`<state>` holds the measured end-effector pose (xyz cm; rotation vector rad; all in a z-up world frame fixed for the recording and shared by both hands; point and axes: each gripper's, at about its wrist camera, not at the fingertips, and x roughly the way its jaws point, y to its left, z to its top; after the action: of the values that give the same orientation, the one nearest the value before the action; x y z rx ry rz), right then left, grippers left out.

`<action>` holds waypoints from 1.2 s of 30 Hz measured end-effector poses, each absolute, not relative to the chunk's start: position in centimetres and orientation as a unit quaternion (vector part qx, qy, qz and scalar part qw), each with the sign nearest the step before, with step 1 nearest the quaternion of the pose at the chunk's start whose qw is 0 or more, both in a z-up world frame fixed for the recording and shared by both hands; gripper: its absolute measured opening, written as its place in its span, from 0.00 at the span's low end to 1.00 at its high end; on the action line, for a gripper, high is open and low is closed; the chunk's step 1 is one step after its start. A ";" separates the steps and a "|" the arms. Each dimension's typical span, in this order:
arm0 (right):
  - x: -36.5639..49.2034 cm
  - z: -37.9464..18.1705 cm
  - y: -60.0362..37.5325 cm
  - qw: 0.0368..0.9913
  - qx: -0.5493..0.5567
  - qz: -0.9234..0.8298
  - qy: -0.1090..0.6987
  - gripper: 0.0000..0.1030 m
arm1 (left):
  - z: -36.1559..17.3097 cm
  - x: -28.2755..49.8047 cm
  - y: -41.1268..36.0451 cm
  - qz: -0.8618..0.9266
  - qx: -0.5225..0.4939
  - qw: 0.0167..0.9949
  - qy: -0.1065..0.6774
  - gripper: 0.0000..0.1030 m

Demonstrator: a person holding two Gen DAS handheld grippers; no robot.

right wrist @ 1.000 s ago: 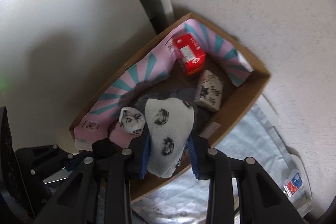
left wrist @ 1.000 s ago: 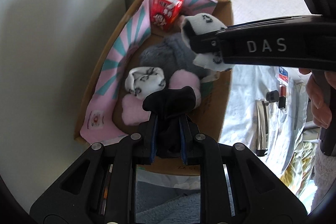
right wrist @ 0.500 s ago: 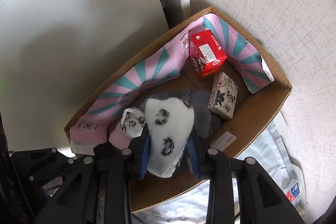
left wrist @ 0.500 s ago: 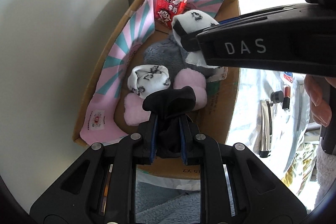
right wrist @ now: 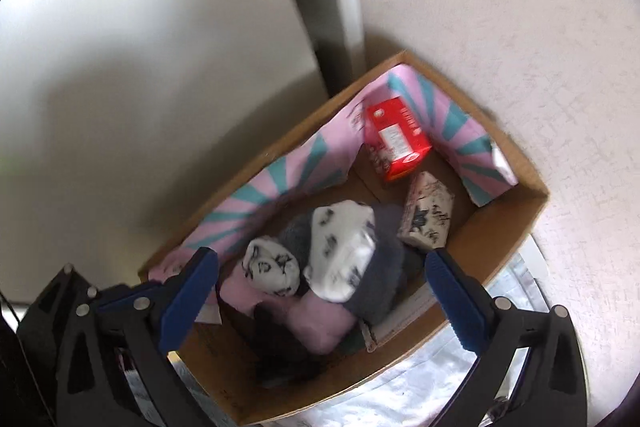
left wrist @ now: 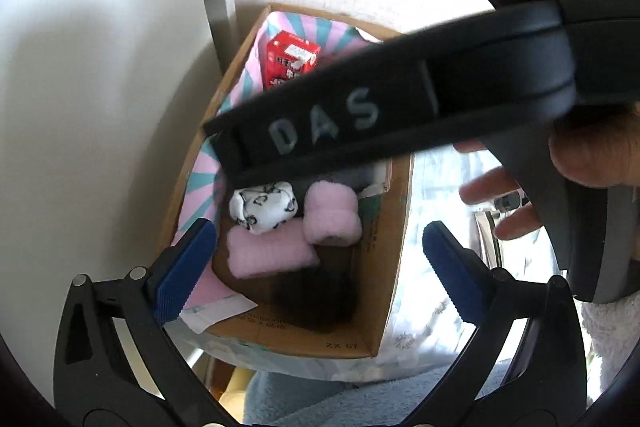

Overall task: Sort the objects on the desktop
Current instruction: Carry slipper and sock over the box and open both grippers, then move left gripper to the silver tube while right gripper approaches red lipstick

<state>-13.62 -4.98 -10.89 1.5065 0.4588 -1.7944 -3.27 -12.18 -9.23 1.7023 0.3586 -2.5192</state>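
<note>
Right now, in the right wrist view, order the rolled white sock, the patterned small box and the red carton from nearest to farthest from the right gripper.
1. Rolled white sock, near the left pad of the right gripper, whose jaws are opening.
2. Patterned small box, mid-box, right.
3. Red carton, far corner.

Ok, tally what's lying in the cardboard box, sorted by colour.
White patterned sock bundles: 2
Pink fluffy rolls: 2
Grey fluffy item: 1
Black cloth: 1
Red carton: 1
White patterned pack: 1
Total: 8
</note>
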 end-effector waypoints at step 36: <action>-13.0 -4.5 16.9 0.252 0.537 -0.805 0.015 1.00 | -6.2 -4.5 -1.5 -0.824 0.533 -0.129 0.145 1.00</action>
<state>-12.96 16.93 -4.53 1.4611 0.0401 -2.1897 -4.52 -1.54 -6.24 1.8279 0.4962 -2.8241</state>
